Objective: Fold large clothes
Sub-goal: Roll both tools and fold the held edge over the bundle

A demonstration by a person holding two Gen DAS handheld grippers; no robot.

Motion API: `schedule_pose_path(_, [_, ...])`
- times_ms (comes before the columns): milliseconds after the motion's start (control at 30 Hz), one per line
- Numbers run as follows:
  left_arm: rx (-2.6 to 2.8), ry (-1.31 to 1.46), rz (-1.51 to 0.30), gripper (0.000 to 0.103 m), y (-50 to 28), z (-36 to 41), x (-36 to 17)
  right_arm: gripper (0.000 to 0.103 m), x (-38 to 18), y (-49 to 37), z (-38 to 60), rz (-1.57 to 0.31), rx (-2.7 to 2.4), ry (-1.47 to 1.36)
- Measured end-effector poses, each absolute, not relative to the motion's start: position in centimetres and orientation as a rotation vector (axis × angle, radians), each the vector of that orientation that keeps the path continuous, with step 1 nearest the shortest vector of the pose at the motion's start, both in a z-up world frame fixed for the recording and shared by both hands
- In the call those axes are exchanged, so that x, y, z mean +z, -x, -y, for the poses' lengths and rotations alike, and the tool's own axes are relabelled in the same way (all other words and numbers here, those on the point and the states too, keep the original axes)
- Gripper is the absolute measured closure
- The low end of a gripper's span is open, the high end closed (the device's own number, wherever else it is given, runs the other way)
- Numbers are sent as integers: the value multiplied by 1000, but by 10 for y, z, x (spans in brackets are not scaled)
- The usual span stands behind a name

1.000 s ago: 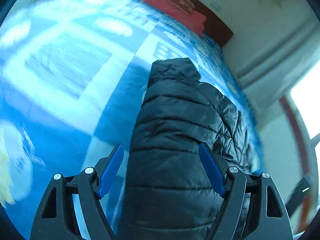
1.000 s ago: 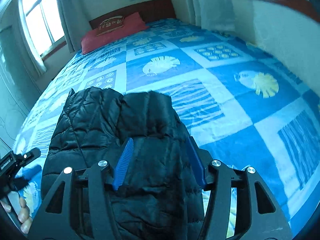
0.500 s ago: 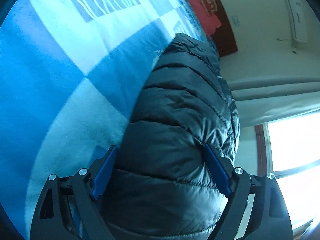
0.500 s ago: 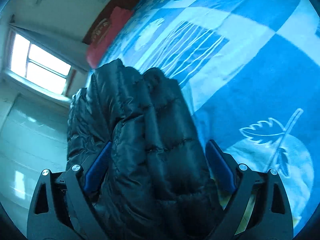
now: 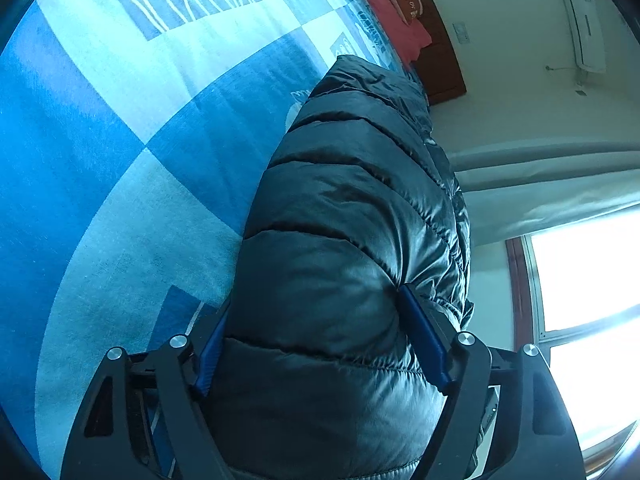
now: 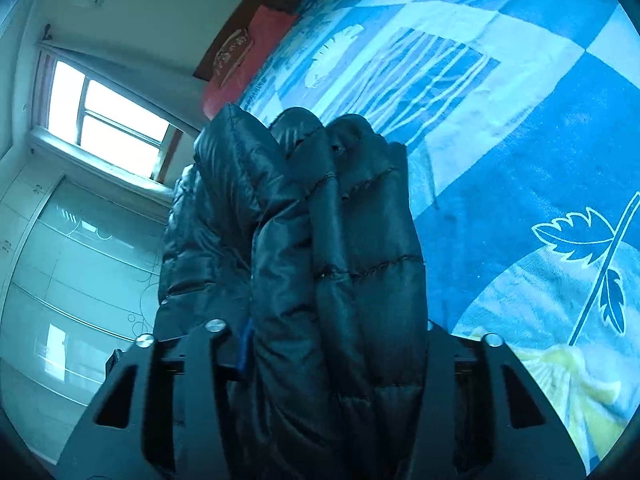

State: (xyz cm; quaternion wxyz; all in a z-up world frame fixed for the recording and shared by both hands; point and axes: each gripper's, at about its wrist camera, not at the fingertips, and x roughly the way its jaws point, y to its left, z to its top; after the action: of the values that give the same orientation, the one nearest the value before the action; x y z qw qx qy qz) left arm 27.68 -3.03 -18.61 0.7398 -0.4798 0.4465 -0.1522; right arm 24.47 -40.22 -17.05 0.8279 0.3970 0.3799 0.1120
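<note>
Jacket (image 5: 340, 248): black, quilted, puffy; bunched in folds on the bed (image 5: 120, 168), one end in each gripper.

Left gripper (image 5: 320, 344): jaws have just been closing; blue pads (image 5: 424, 344) now press into both sides of a thick roll of jacket, pinching it. Half a second ago the pads stood a little wider on the same roll. A second ago the view was level, and the jacket lay loose between spread fingers.

Right gripper (image 6: 336, 344): jaws have just been closing sharply; only a sliver of the left pad (image 6: 246, 344) shows, the rest buried in cloth. Fingers clamp a stack of jacket folds. Half a second ago both pads were plainly visible, set wide apart around the bundle.

Bed: blue and white patchwork cover, with shell and leaf prints; lies closer under both cameras than a second ago.

Pillow (image 6: 244, 60): red, at the headboard (image 5: 440, 60), unmoved.

Window (image 6: 104, 116): bright, beyond the jacket.
</note>
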Motion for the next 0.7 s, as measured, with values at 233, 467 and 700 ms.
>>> schedule_pose_path(233, [-338,994,-955,31,-274,14,-169,66,-154,-245,379,-762,283,-825])
schedule_pose_path(467, [-285,976,-905,31,-280,-38,-150,66,-151,-281,332,-775,374,-840])
schedule_pose_path(700, [-222,965,-859,31,-293,-91,-146,66,-147,-321,274,-798,448,-838])
